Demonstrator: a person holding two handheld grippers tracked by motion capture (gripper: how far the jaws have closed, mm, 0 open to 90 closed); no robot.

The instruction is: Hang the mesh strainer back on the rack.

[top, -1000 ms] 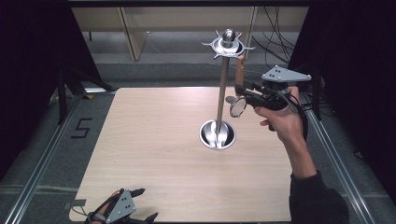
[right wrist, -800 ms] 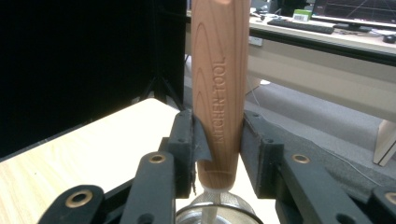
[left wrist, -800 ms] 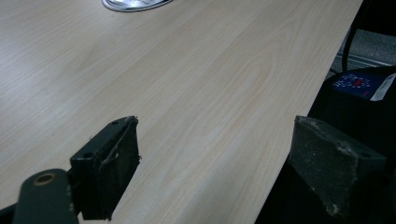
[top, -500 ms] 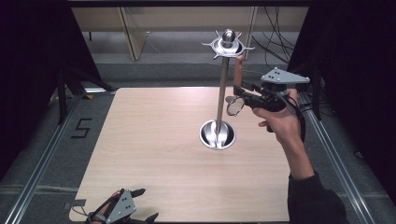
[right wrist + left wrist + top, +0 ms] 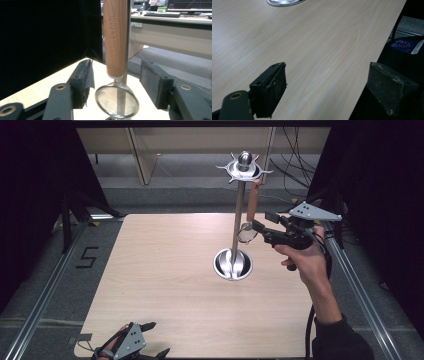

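Right gripper view: a wooden-handled strainer (image 5: 117, 72) is hung from the rack (image 5: 240, 215), framed by open right tongs (image 5: 116, 82). Light and rigid, it is best held by the handle. Left tongs (image 5: 325, 92) are held open, empty.

The rounded light-brown wooden handle (image 5: 115, 37) of the hanging utensil carries the words "KITCHEN TOOL", pressed into the wood and running lengthwise along it, as the right gripper view shows. On the grey floor left of the pale wooden table (image 5: 165, 285), the high view shows a black numeral "5" (image 5: 87, 257).
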